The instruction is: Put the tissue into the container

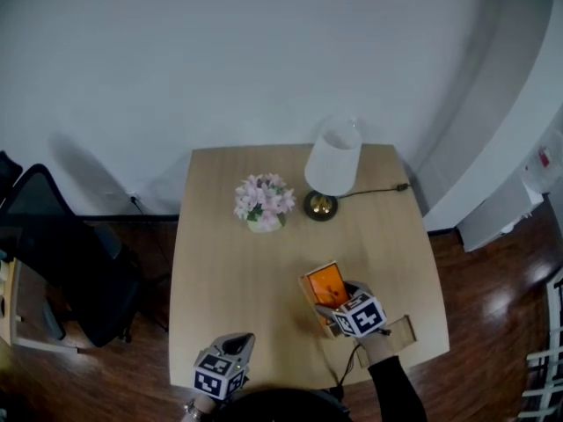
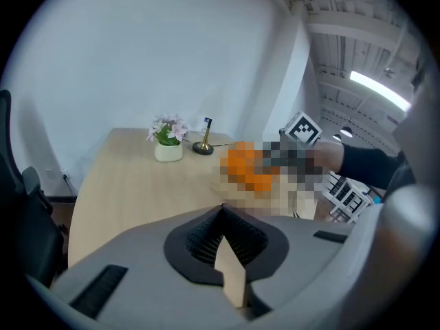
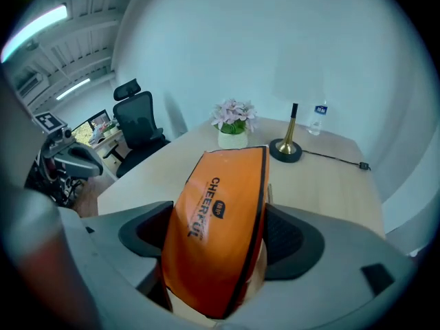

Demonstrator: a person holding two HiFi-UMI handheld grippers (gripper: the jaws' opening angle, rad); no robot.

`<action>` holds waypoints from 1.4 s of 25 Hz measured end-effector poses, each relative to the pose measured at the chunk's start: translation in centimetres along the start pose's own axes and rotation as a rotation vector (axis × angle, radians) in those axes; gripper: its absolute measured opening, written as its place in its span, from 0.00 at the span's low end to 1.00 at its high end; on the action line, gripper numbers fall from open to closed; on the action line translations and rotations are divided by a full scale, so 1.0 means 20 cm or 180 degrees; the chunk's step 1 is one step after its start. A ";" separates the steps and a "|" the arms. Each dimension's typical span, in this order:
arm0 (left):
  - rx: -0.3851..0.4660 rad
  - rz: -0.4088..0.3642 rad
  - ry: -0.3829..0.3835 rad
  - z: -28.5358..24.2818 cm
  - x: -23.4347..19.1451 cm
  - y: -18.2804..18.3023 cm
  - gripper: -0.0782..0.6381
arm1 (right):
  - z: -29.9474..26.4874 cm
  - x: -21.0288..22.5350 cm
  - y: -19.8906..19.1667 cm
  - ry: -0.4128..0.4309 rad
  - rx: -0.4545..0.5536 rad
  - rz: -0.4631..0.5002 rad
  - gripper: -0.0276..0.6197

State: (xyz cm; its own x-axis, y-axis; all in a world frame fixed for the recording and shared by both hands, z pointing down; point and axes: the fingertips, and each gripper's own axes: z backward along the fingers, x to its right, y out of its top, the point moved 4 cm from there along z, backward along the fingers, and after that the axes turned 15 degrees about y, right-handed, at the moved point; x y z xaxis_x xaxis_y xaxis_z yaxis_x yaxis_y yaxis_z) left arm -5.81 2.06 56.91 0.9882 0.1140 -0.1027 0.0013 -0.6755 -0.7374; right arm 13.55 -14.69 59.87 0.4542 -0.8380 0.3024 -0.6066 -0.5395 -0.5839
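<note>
Right gripper view: tongs (image 3: pixel 221 243) clamp tissue pack (image 3: pixel 218 205).

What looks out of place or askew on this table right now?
Nothing is spilled or broken. Only the orange tissue pack sits askew, clamped at a slant by the right gripper. The flower pot and lamp stand upright.

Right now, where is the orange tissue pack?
The orange tissue pack is clamped in the right gripper over the table's near right part in the head view, nearer the person than the lamp and flower pot.
</note>
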 end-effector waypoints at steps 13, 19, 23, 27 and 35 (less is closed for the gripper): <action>0.0011 0.0092 0.0257 0.08 0.00 -0.01 0.10 | -0.02 0.12 -0.13 0.0091 0.0078 0.0020 0.73; 0.0067 0.0057 0.0254 0.10 0.00 0.00 0.10 | 0.16 -0.16 0.03 0.0296 0.0701 -0.0178 0.73; 0.0121 0.0030 0.0215 0.11 -0.01 0.00 0.10 | 0.16 -0.49 -0.02 0.0617 0.0956 -0.0526 0.41; 0.0102 0.0050 0.0127 0.13 -0.02 -0.04 0.10 | 0.04 -0.67 -0.19 0.0562 0.0710 -0.0579 0.14; 0.0101 -0.0001 -0.0040 0.13 -0.06 -0.07 0.10 | -0.02 -0.80 -0.23 0.0566 0.0655 -0.0544 0.02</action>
State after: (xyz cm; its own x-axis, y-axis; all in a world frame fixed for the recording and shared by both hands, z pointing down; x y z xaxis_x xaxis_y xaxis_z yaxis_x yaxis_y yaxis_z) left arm -7.36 4.74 56.41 0.9862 0.1234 -0.1107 -0.0035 -0.6520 -0.7582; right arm 8.86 1.07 57.94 0.4061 -0.7476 0.5256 -0.3785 -0.6611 -0.6479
